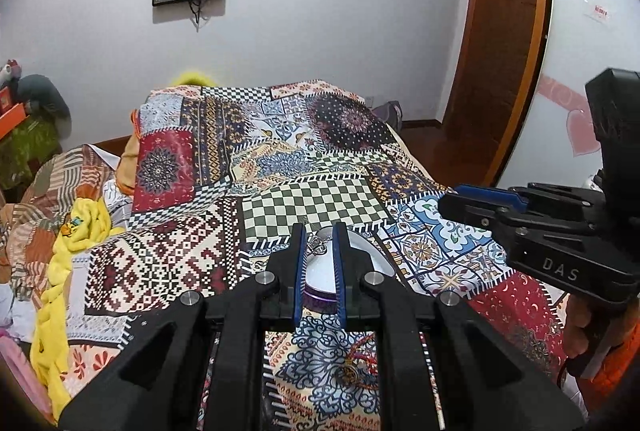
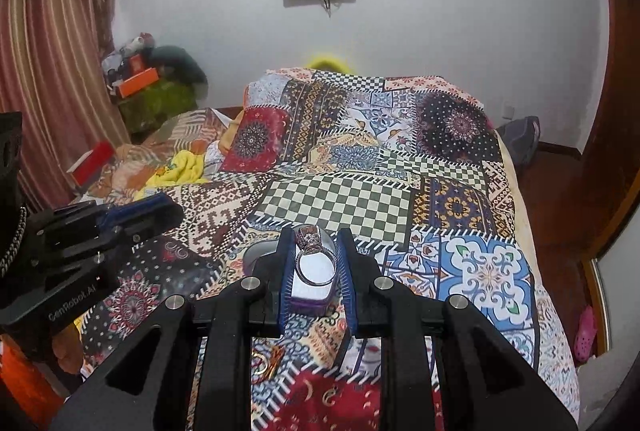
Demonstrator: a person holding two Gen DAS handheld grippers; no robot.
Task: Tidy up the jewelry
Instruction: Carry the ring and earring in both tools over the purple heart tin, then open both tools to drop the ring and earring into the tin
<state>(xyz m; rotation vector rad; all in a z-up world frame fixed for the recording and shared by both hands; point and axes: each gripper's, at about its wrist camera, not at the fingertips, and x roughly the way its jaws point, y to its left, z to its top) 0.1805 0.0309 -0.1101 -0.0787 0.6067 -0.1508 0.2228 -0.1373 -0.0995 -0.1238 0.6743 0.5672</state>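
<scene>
Right wrist view: pinching a silver ring with a big sparkly stone, the right gripper closed just enough for its blue fingers to press on the two sides of the band. Held flat with the stone pointing away, probably to keep it from slipping out. Hanging in the air right over a small purple box with a white inside, most likely the home for it. Left wrist view: much the same with the left gripper, nearly pressed together on a tiny silver charm with a thin chain, also up over the white inside of that box. Held side by side, both pointing down at the box, likely so each piece can go in without a long trip. Inside the box, only bare white lining to see; hard to tell about the parts hidden behind the fingers. Not yet in the box: a red string bracelet with a gold bit, lying on the patchwork bedspread close in front of the box, waiting its turn.
</scene>
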